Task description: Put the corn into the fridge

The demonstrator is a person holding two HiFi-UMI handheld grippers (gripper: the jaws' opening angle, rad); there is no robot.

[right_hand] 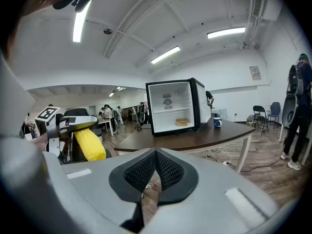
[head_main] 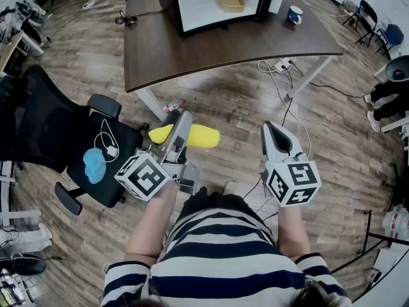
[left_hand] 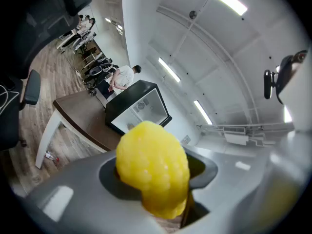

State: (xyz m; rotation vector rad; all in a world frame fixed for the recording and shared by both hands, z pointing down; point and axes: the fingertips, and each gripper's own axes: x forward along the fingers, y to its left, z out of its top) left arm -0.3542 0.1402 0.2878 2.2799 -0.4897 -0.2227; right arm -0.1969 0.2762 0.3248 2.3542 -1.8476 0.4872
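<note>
1. The left gripper [head_main: 181,121] pinches the corn [head_main: 203,136] across its middle. In the left gripper view the yellow cob fills the gap between the two jaws, and both press on it.
2. The corn lies crosswise in that grip, with one end sticking out on each side. It is in the air above the wooden floor on the person's side of the table [head_main: 192,50], apart from the table's edge.
3. The right gripper [head_main: 271,130] has its jaws pressed together with nothing between them, and its ribbed pads meet. It is held on the same near side of the table, toward the table's right end.
4. The fridge [head_main: 198,5] stands on the table at its far edge. Its door is open and its white inside shows, with a yellowish tray [head_main: 231,1] on a shelf.
5. A blue mug [head_main: 294,15] stands on the table just right of the fridge.
6. A black office chair [head_main: 38,126] stands off the table's near left corner, with a blue thing [head_main: 94,165] and a white cable on its seat.
7. A power strip [head_main: 281,64] lies on the floor under the table's right end.
</note>
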